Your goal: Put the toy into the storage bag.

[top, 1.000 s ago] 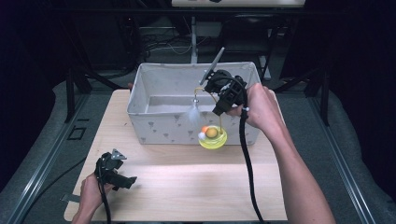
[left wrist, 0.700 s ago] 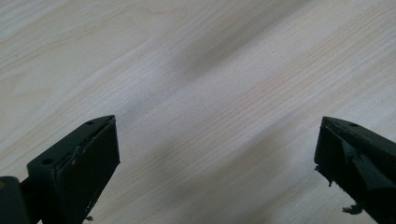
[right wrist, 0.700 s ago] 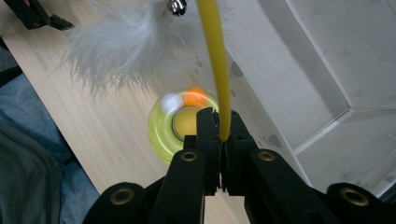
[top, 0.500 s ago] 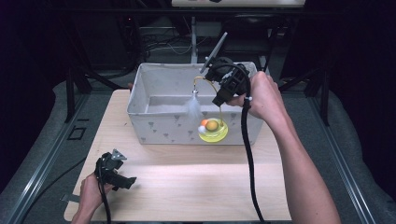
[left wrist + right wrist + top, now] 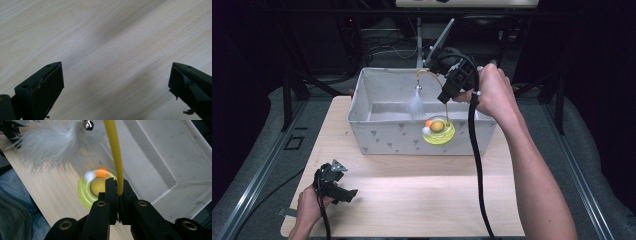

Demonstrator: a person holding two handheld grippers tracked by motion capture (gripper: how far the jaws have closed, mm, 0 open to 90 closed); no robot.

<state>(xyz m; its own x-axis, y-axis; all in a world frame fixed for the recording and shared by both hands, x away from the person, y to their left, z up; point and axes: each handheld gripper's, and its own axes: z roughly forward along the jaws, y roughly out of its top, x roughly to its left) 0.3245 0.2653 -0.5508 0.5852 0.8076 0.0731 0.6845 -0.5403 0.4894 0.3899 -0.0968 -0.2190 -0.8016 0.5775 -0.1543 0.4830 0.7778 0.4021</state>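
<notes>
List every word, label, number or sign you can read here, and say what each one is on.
None: no readable text stands on anything.
The grey fabric bin carries small dark triangle marks, a printed pattern, not letters.
The cat toy, with its yellow-green base, yellow wand and white feather, bears no label.
The wooden table shows grain alone.
The black tools, left and right, show no marking.

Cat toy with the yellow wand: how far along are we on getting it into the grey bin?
Done: the right gripper is shut on the yellow wand, and the cat toy's green base hangs off the table, in front of the bin's near wall. In hand: carrying it over the grey bin, feather dangling. Left: lowering it inside and letting go. The left gripper waits open over the table.
</notes>
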